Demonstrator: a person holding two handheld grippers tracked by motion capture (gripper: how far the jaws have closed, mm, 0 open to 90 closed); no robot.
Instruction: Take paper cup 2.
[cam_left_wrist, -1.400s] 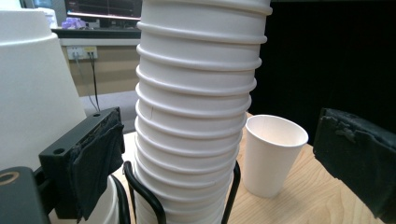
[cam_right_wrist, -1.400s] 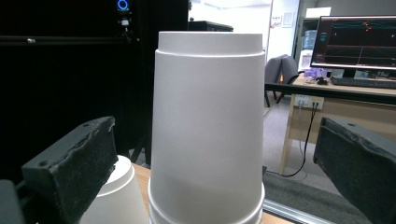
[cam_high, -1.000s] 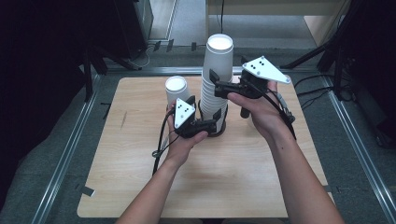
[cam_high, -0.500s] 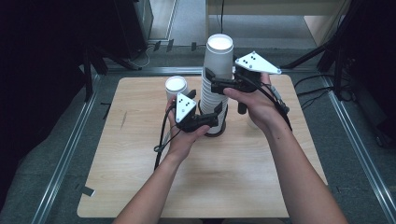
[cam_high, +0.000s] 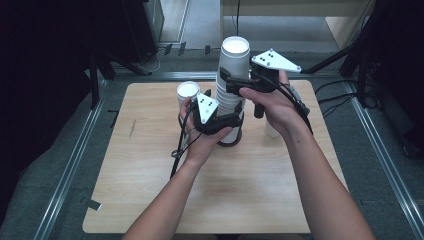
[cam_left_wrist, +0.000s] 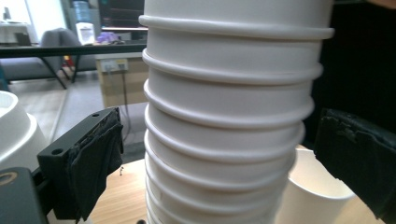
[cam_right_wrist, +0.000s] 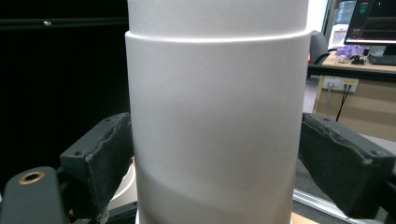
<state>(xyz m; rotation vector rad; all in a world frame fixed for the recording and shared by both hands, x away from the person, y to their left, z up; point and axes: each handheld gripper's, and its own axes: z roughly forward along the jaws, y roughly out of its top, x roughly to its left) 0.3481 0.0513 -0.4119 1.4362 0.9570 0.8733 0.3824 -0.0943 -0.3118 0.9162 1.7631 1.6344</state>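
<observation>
Standing upright, ribbed white paper-cup stack (cam_high: 231, 95): left gripper (cam_high: 227, 121) jaws wide around it; right gripper (cam_high: 229, 84) closing, pads touching the smooth top cup (cam_right_wrist: 217, 116).

cup stack (cam_left_wrist: 229, 126) between spread jaws, untouched | single cup (cam_left_wrist: 315, 196) just behind

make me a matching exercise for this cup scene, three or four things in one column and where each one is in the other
Things:
1. left gripper
2. right gripper
3. single cup
4. cup stack

Places:
A. middle of the table, tallest thing
B. jaws around the stack's lower rims
C. jaws at the stack's top cup
D. alone, left of the stack

Pairs: 1-B, 2-C, 3-D, 4-A
</observation>
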